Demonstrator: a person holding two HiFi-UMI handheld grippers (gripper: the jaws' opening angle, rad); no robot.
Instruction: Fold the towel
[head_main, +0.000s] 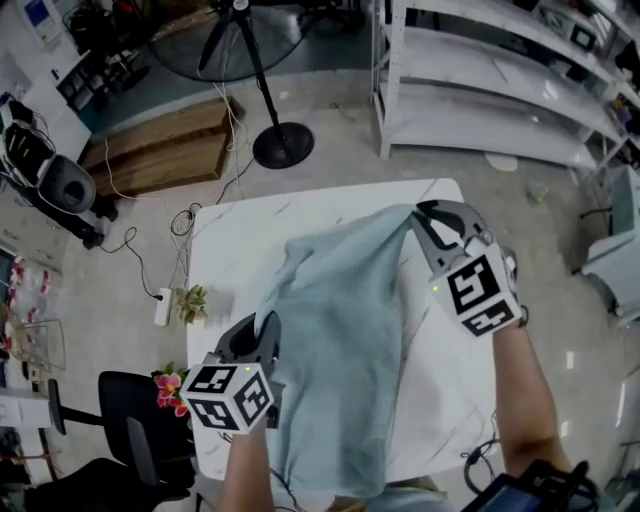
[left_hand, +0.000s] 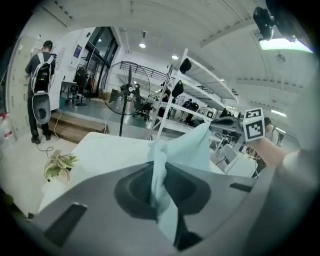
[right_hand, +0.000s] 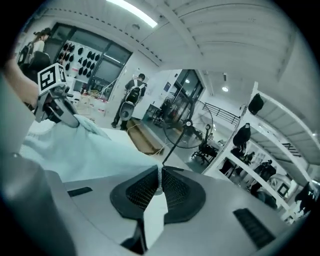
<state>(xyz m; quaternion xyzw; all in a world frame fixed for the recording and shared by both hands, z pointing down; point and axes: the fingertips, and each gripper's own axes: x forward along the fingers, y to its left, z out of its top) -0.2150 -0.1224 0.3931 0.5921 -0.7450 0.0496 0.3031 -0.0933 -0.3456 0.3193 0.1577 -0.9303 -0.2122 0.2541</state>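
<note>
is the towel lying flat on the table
No, the towel is held up off the table at two corners, one pinched in the left gripper and one in the right gripper.

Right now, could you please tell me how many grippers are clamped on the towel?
2: the left gripper pinches the towel at its near-left edge, the right gripper at its far-right corner.

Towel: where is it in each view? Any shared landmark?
Head view: towel centre, strung between left gripper and right gripper over the table.
Left gripper view: towel centre, pinched in the jaws, running up-right.
Right gripper view: towel left half, from the jaws outward.
Shared landmark: the fan, seen in all three.
</note>
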